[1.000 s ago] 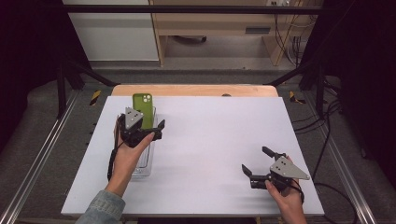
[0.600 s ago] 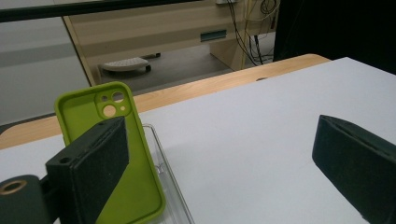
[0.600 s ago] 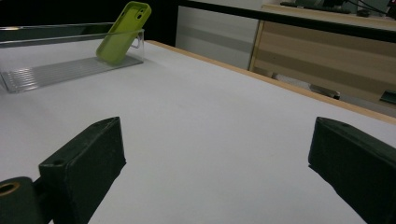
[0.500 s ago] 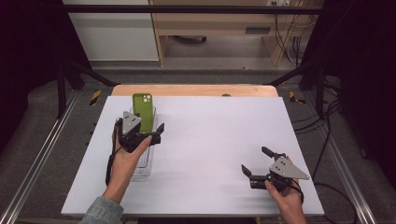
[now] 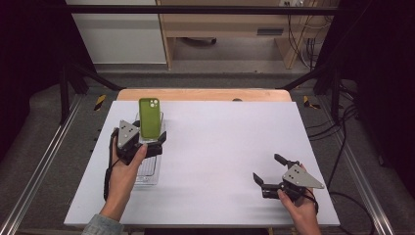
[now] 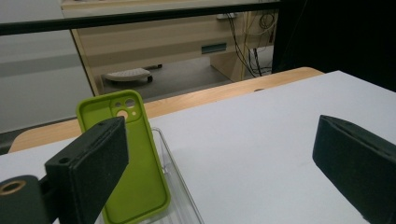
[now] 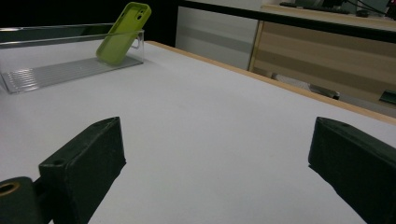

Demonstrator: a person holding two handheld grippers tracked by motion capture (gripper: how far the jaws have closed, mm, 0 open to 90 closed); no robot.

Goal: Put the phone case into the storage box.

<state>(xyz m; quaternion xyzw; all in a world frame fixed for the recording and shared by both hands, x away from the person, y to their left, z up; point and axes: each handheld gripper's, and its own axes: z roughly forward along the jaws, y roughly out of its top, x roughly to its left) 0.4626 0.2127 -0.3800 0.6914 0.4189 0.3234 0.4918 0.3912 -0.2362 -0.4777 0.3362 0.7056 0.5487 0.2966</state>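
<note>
My left gripper is wide open just beside the green phone case leaning in the clear tray, so a bump could tip it over, while my right gripper waits wide open far away.

White rectangular tabletop, matte, with light wooden edge strip along far side. Pale wood desk unit on grey floor beyond. White cabinet panel at far left. Black cables trailing on floor, right. Aluminium rails flanking table; black frame bar overhead.
</note>
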